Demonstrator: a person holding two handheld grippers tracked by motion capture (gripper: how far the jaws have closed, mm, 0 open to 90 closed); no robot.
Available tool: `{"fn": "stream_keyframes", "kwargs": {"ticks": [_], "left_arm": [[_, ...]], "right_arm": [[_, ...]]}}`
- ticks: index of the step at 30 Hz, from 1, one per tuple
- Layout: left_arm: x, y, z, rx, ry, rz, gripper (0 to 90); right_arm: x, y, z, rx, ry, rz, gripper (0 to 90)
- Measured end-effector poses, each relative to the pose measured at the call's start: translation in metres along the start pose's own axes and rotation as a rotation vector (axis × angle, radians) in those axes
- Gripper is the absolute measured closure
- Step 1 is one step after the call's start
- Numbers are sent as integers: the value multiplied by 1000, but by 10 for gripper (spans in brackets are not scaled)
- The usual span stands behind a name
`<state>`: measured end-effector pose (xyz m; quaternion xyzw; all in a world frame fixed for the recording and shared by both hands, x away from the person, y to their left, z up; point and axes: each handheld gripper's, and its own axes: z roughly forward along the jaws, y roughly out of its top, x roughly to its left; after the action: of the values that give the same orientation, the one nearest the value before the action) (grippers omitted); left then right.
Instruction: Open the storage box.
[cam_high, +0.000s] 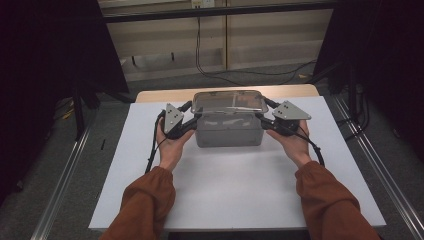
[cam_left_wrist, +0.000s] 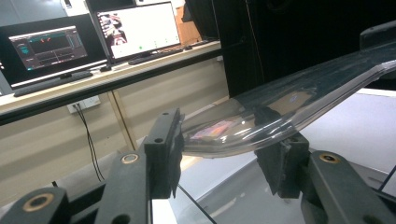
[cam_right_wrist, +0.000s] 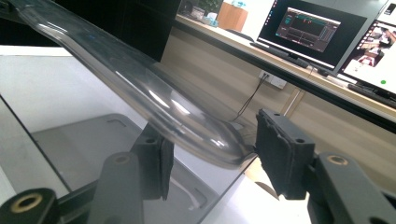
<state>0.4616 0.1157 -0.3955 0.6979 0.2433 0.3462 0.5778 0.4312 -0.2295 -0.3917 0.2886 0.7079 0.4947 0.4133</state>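
The clear lid (cam_high: 229, 101) sits just above the grey box (cam_high: 228, 131) on the white table (cam_high: 240, 190), the left gripper (cam_high: 192, 120) pinching one end, but the right gripper (cam_high: 263, 120) looks loose, so that end could slip and drop.

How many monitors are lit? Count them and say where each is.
2, in the left gripper view: a dark-screen monitor at far left, a bright-screen monitor beside it. Others may be hidden.
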Motion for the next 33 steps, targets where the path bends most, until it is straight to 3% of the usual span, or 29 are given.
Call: {"fn": "stream_keyframes", "kwargs": {"ticks": [12,20,21,25,33], "left_arm": [[5,9,3,8,-13,-47,495],[7,14,10,-1,-13,-26,481],[7,14,11,-2,-3,-20,438],[11,16,14,-11,4,-32,431],[16,18,18,-10,-21,-20,510]], "right_arm": [[-6,6,3,-50,2,37,565],[-8,7,5,-75,4,76,559],[-9,8,5,-72,9,80,559],[-12,12,6,-80,10,89,565],[-14,14,7,-94,8,106,567]]}}
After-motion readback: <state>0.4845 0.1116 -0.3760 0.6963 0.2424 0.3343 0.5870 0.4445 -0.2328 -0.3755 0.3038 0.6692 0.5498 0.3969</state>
